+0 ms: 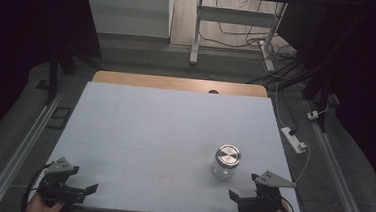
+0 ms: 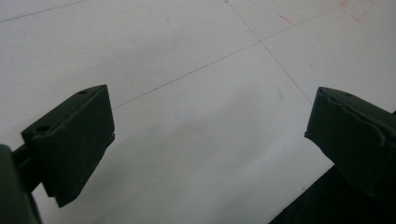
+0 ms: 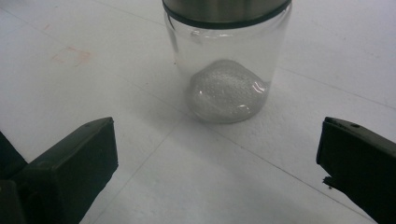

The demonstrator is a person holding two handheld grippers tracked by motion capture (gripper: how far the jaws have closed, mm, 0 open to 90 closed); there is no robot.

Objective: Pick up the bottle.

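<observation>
Right gripper view: glass jar (image 3: 227, 70), steel lid (image 3: 227, 9), just ahead of the right gripper (image 3: 217, 163), jaws apart; smooth, likely slippery and breakable; grip mid-body.

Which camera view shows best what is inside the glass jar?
The right gripper view: the glass jar stands close ahead, its clear wall showing a pale grainy heap at the bottom. The high view shows mostly its metal lid. The left gripper view offers bare table.

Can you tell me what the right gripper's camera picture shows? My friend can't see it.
A clear jar with a shiny metal lid stands upright on a white table, with a small heap of something pale inside. The right gripper faces it, jaws wide open, not touching.
</observation>
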